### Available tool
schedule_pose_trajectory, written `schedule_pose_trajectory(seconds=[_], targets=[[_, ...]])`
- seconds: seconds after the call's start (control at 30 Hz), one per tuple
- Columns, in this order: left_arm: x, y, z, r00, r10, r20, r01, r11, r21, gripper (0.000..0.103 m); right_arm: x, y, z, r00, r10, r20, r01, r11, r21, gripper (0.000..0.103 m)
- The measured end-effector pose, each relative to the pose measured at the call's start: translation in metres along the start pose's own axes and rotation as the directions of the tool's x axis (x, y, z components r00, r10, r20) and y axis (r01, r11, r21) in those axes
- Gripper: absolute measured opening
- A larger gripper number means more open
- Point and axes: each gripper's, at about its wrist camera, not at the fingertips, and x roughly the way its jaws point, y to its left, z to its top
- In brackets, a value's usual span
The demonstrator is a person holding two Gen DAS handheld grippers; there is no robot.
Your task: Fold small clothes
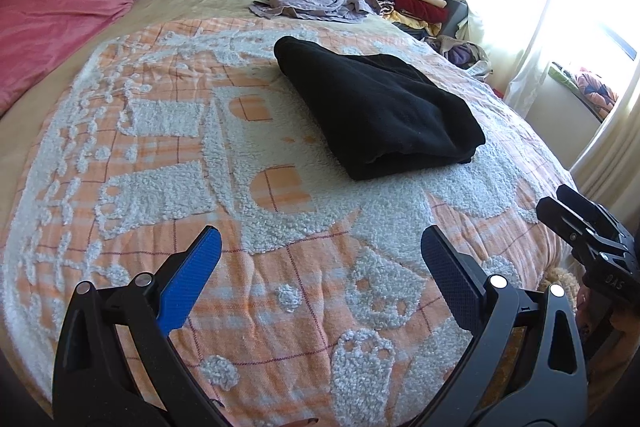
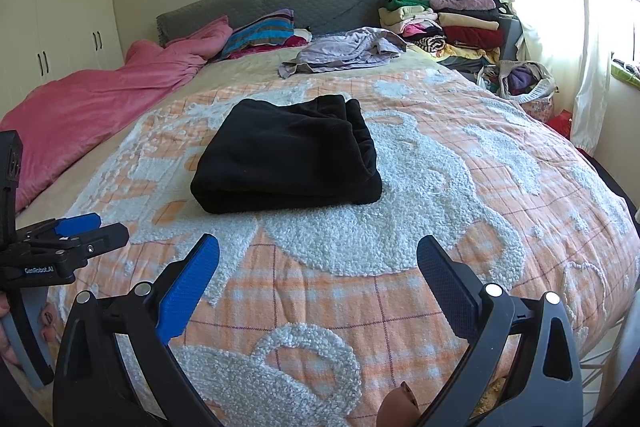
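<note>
Both pairs of fingers stand wide and empty low in their frames: left gripper (image 1: 320,259), right gripper (image 2: 318,263), over the bed (image 2: 440,227). Beyond them, mid-frame, the black garment (image 2: 288,155) lies folded in a compact bundle, so this piece looks done. A crumpled lilac garment (image 2: 344,51) in the upper centre probably remains.
</note>
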Motion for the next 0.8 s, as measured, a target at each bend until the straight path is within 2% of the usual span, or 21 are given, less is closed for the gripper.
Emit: schedule_pose_trajectory(seconds=[0.8], targets=[[0.0, 0.0022, -0.0009, 1.0, 0.013, -0.007, -0.013, 1.0, -0.003, 0.093, 0.0006, 0.0019, -0.0001, 1.0, -0.001, 0.002, 0.001, 1.0, -0.004, 0.098]])
